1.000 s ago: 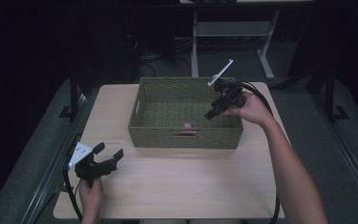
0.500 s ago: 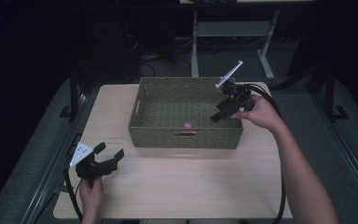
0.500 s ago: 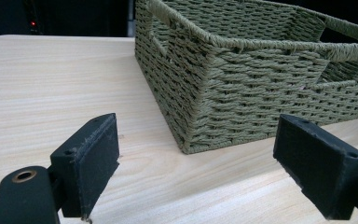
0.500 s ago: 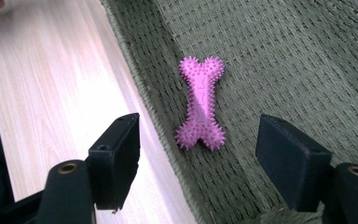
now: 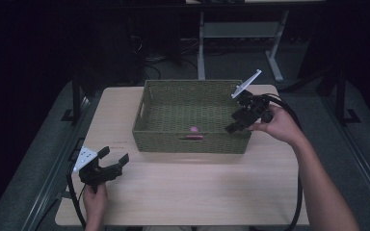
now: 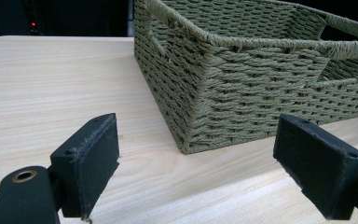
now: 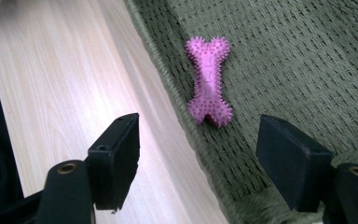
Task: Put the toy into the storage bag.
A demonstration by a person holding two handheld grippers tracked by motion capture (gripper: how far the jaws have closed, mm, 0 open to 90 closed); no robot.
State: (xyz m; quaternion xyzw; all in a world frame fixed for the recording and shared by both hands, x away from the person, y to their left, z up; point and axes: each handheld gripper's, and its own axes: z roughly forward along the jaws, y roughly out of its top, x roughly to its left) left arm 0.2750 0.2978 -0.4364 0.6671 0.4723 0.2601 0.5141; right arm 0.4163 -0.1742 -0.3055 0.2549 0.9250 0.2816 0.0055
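Against the basket's near wall: pink spiky bone toy (image 7: 208,81) is lying flat on the woven floor, near the middle of that wall.
Right gripper (image 5: 233,126): hovering over the green woven basket (image 5: 147,103), at its near right corner, jaws standing spread, nothing between them; toy lying ahead, apart.
Left gripper (image 5: 112,159): resting spread and empty, table's (image 5: 197,192) near left corner.
Risk: a jaw is likely catching the rim and shoving the basket, since one is riding outside the wall.

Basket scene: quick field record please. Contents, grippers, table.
basket: green woven basket, near middle of table
contents: pink spiky bone toy lying on the basket floor by the near wall
right gripper: right gripper at the basket's right end, jaws apart, nothing between them
left gripper: left gripper at the table's front left, jaws apart, apart from the basket
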